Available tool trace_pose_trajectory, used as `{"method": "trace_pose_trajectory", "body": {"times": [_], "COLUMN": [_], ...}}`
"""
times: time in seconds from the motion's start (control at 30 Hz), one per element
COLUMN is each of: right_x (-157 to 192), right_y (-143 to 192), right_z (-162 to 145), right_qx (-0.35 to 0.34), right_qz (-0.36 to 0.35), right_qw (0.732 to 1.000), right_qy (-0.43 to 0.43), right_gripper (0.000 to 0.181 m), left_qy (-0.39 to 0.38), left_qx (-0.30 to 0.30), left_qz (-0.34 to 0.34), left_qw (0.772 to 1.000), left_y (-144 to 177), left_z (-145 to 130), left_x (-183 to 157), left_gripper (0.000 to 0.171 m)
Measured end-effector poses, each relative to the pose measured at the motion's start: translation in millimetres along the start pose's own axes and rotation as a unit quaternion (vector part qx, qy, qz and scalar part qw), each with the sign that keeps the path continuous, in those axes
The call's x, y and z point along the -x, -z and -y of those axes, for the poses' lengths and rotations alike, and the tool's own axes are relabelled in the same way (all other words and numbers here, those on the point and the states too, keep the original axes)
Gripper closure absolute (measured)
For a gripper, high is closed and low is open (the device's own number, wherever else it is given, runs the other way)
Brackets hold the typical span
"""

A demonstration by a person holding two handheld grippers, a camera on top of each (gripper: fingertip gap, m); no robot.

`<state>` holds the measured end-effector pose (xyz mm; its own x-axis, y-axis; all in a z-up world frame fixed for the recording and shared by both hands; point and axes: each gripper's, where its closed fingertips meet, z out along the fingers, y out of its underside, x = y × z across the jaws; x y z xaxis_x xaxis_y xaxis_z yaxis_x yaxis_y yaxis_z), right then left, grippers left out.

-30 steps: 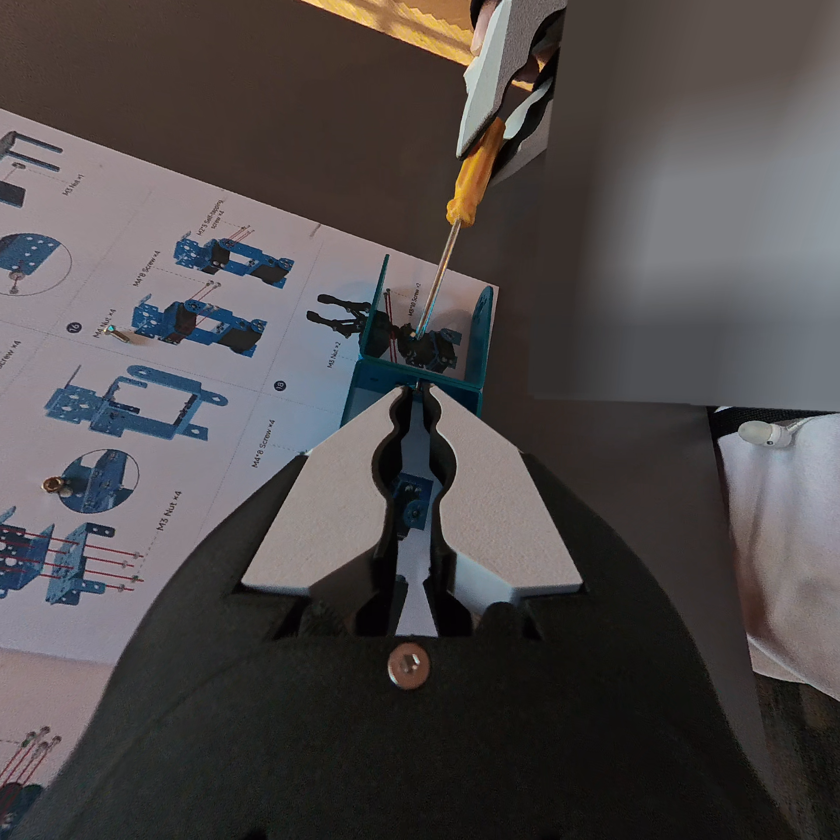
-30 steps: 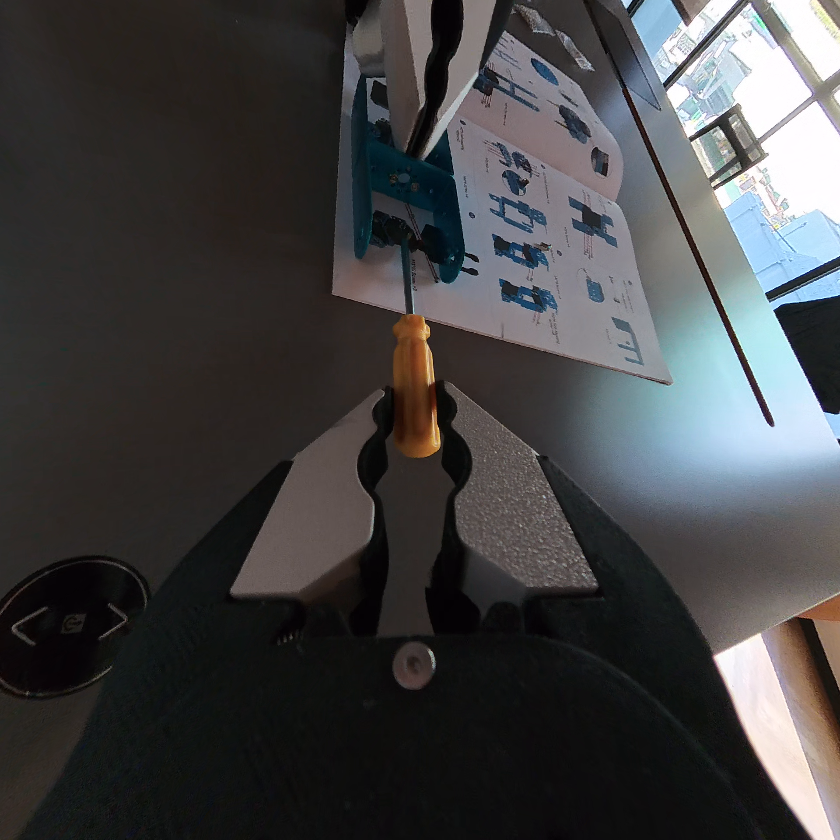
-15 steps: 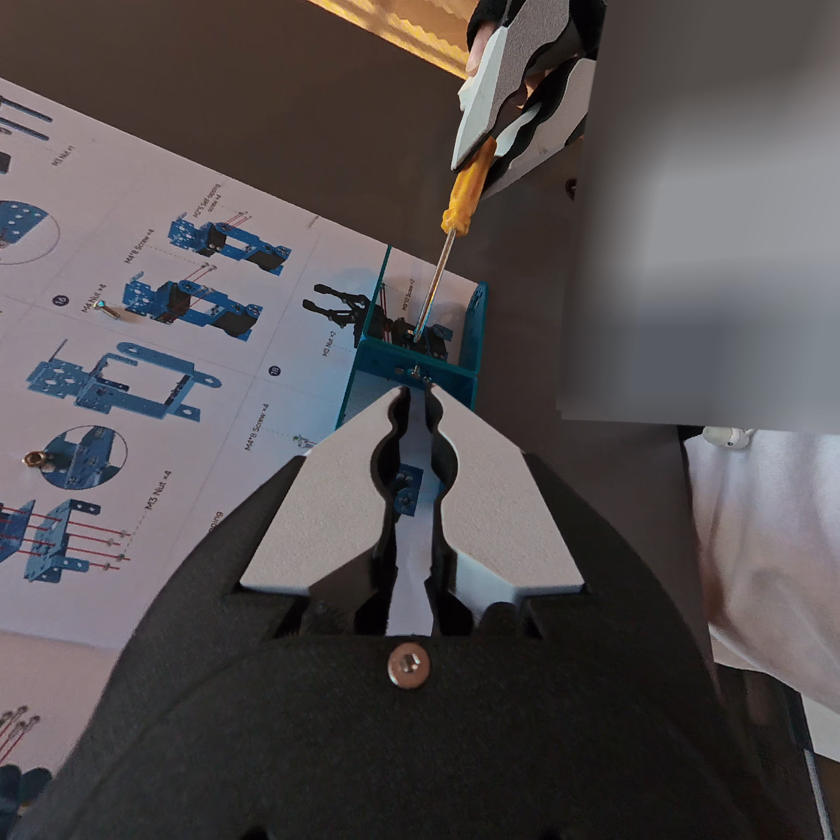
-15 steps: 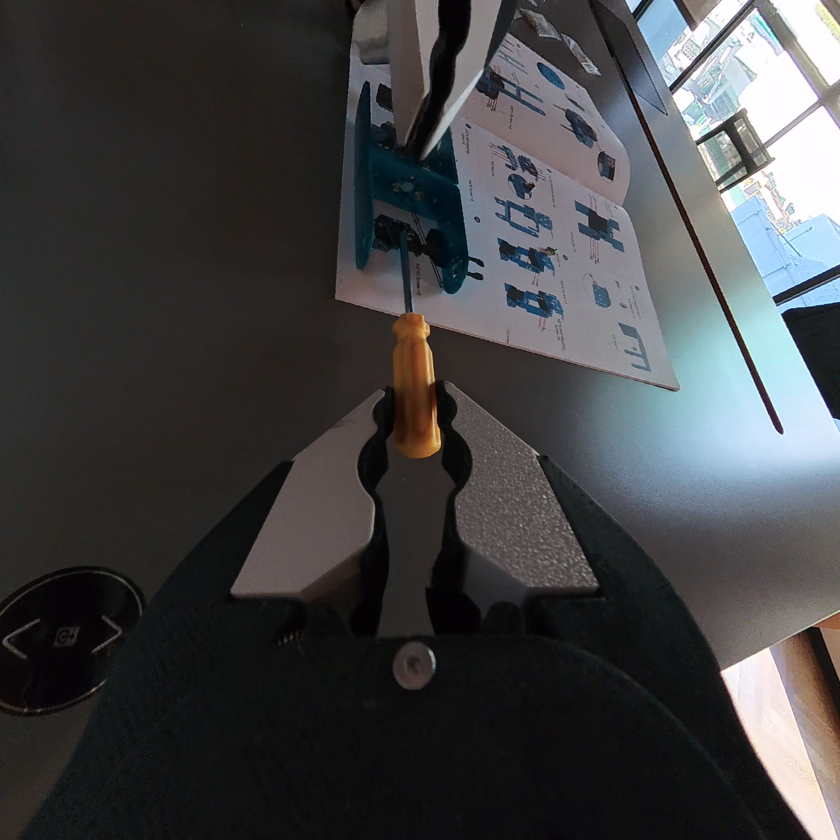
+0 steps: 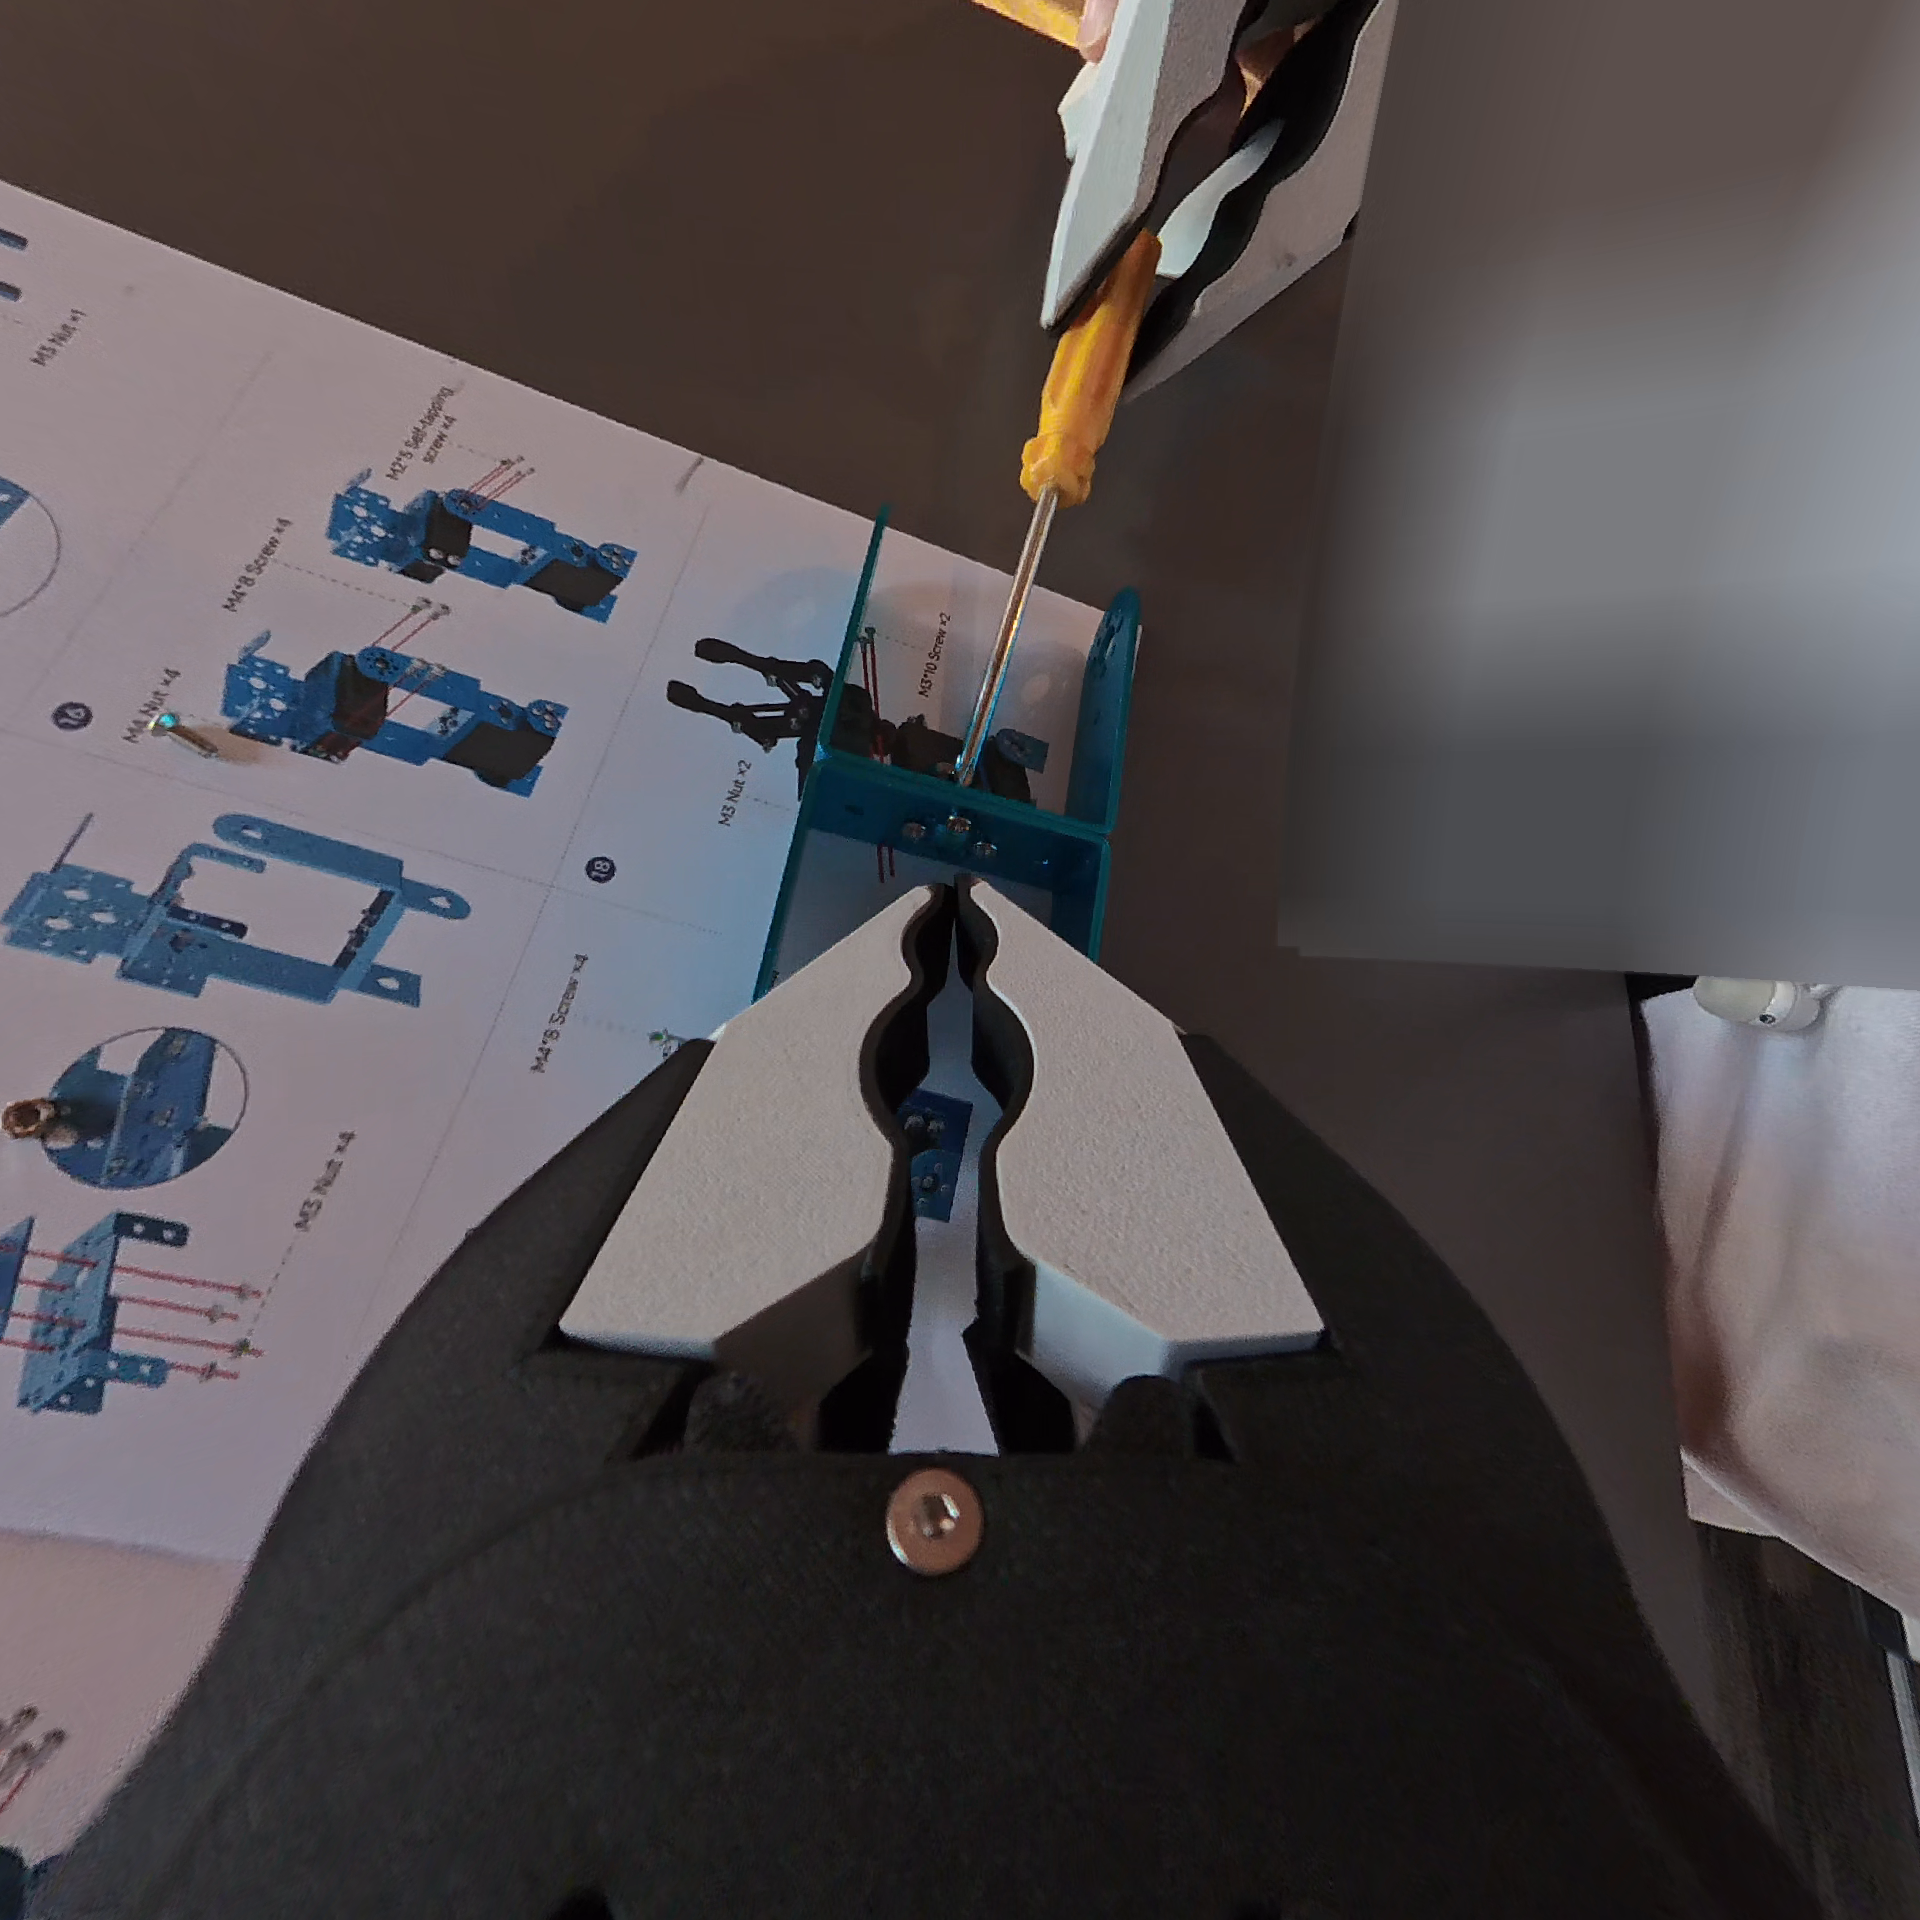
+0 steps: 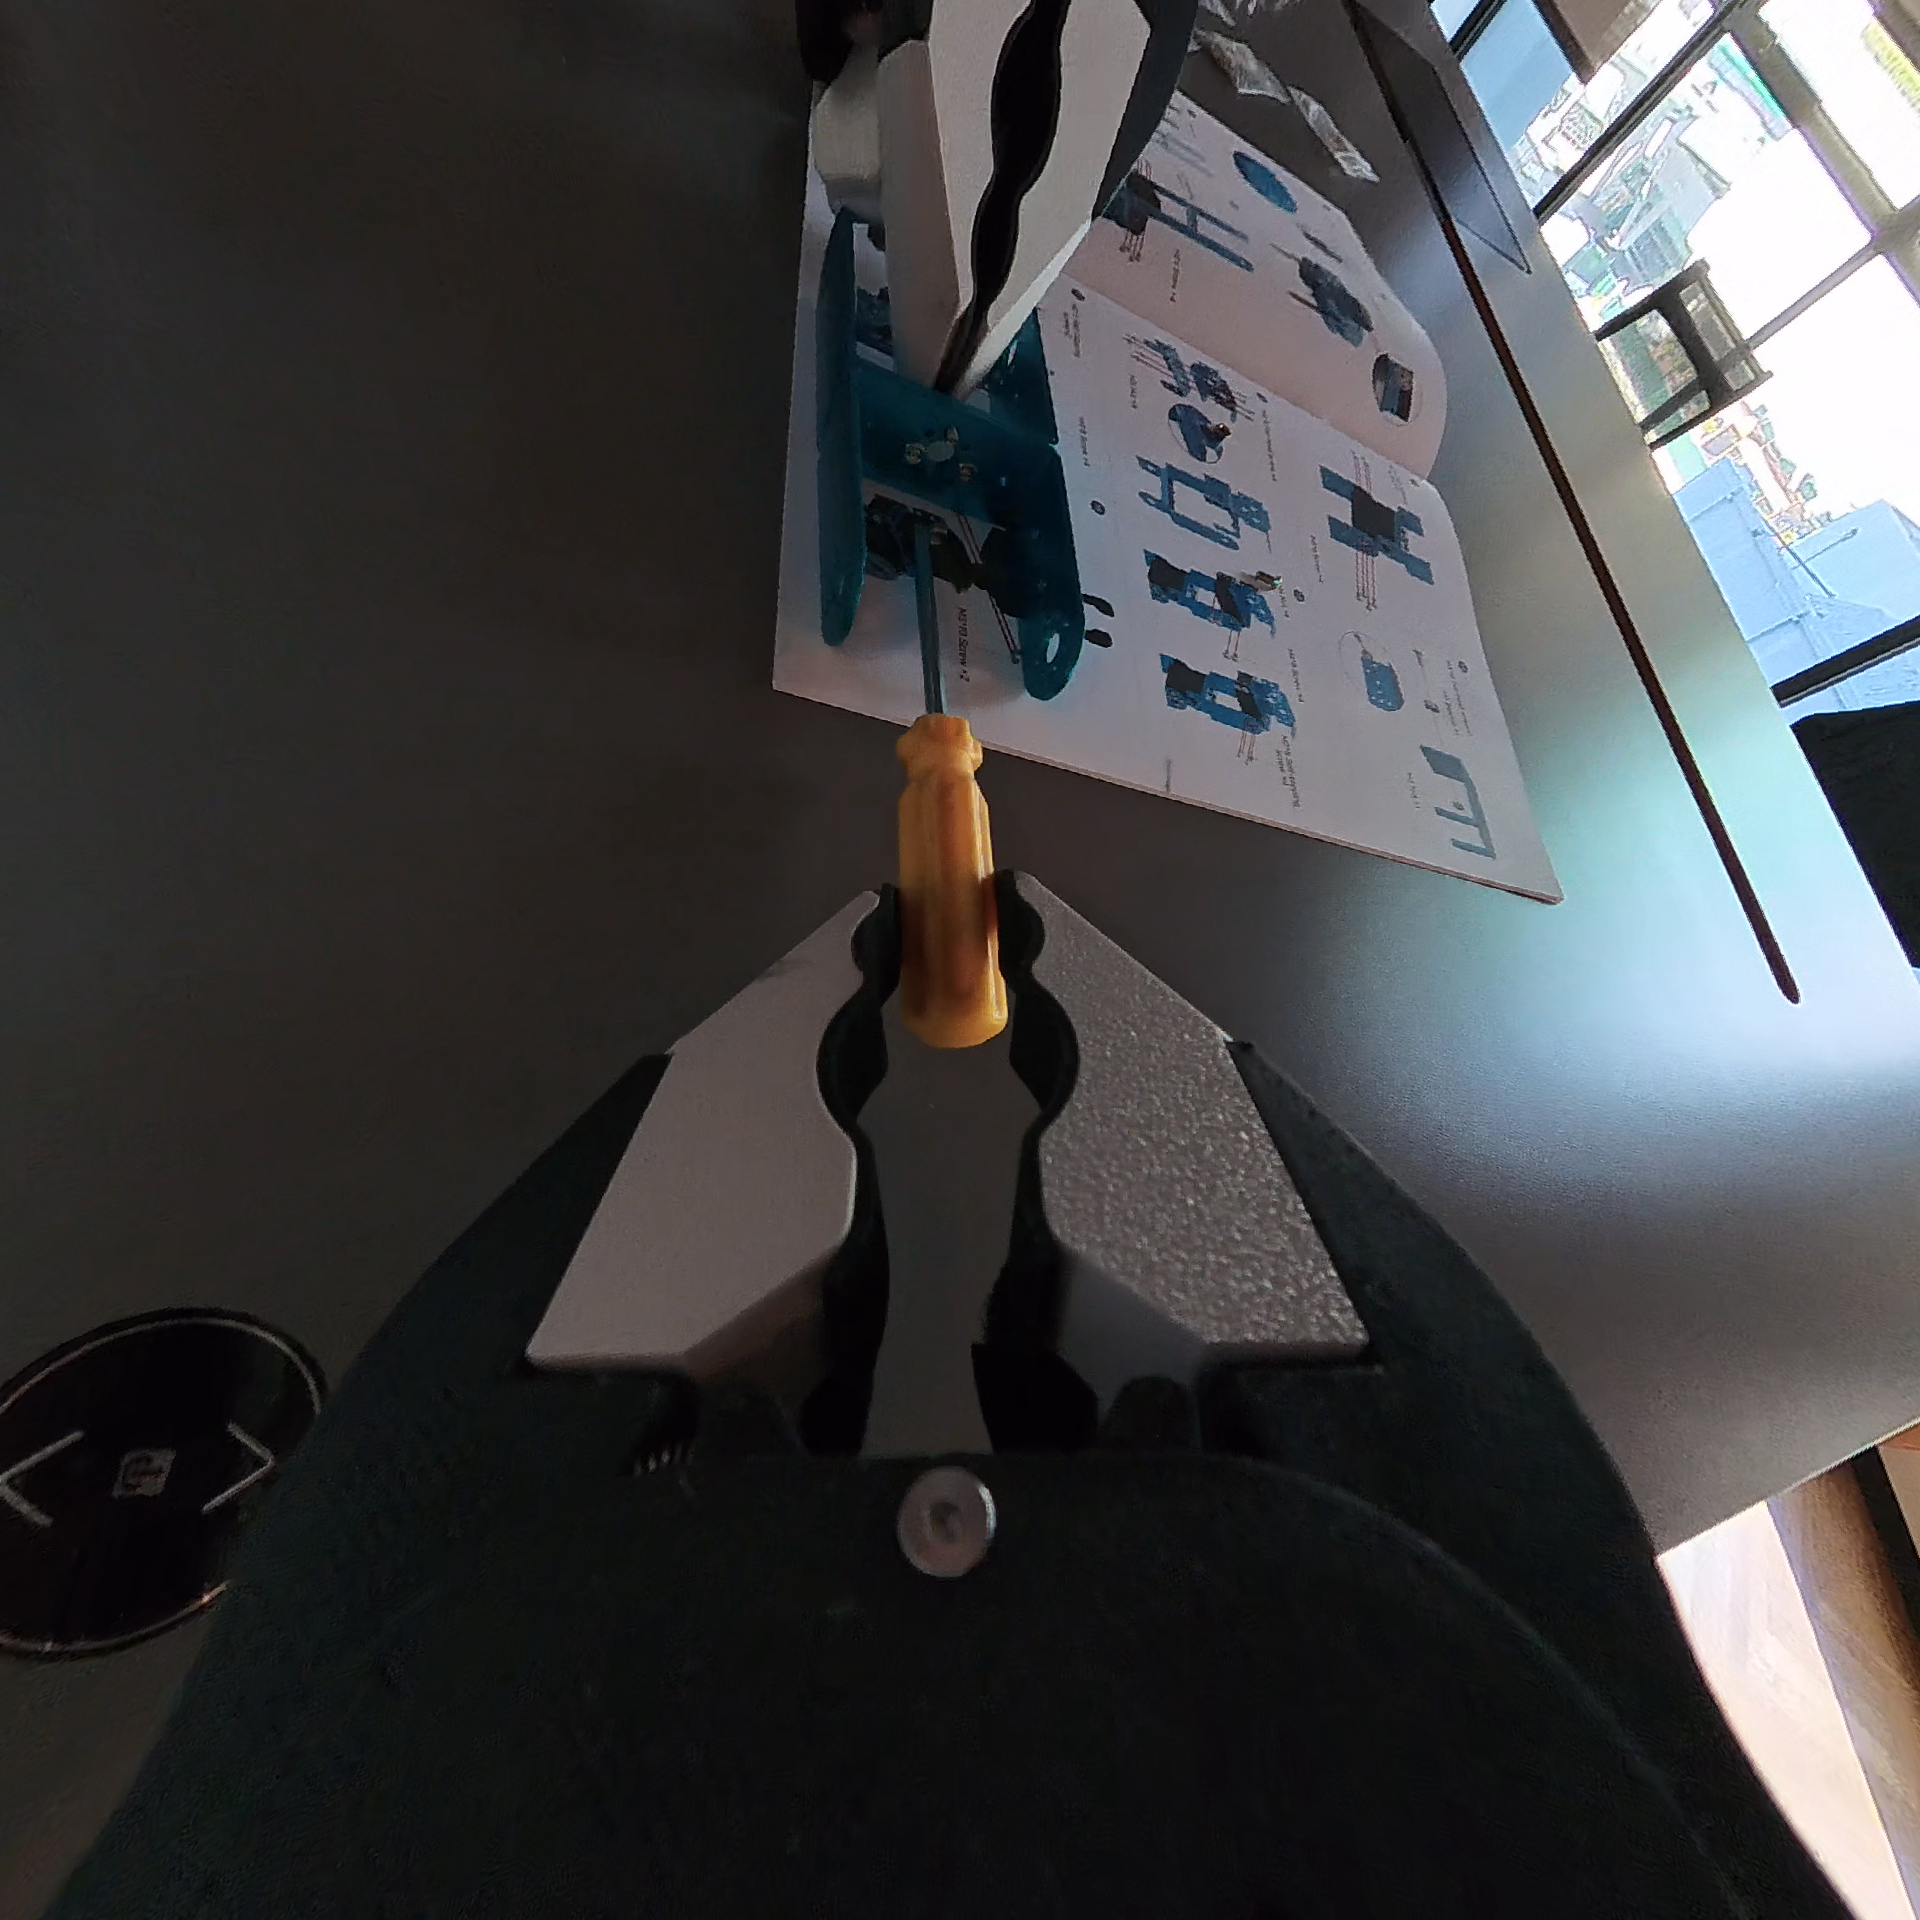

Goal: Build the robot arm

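We count two grippers, the left gripper (image 5: 954, 896) and the right gripper (image 6: 943, 906), one yellow-handled screwdriver (image 6: 945, 894), and one teal metal bracket (image 5: 951, 831). There is one open instruction booklet (image 5: 343, 790) on one dark table (image 6: 364, 520). On its pages we see one loose screw (image 5: 185, 734) and one brass nut (image 5: 29, 1118).

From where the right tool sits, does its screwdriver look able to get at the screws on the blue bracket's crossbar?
Probably yes. The right tool is shut on the yellow screwdriver, whose shaft passes between the blue bracket's side plates, tip at the crossbar. The left tool grips from the opposite side, leaving that way free.
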<state>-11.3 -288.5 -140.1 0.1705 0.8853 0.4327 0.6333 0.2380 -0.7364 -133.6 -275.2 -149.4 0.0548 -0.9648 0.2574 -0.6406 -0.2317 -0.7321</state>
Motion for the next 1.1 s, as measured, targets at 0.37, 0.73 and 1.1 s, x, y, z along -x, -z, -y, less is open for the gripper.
{"method": "trace_pose_trajectory", "body": {"times": [0.37, 0.73, 1.1], "right_x": [-2, -12, -25], "right_y": [13, 26, 58], "right_z": [8, 24, 61], "right_qx": [-0.051, -0.121, -0.186], "right_qz": [-0.005, 0.052, 0.096], "right_qw": [0.999, 0.99, 0.975], "right_qy": [-0.006, -0.043, -0.069], "right_gripper": [0.164, 0.165, 0.166], "left_qy": [0.094, 0.016, -0.066], "left_qx": [-0.1, -0.056, -0.045], "left_qz": [0.047, 0.157, 0.23], "left_qw": [0.989, 0.986, 0.97], "left_y": [24, -5, -16], "left_z": [28, 32, 48], "left_x": [-16, -22, -26], "left_gripper": [0.146, 0.145, 0.146]}}
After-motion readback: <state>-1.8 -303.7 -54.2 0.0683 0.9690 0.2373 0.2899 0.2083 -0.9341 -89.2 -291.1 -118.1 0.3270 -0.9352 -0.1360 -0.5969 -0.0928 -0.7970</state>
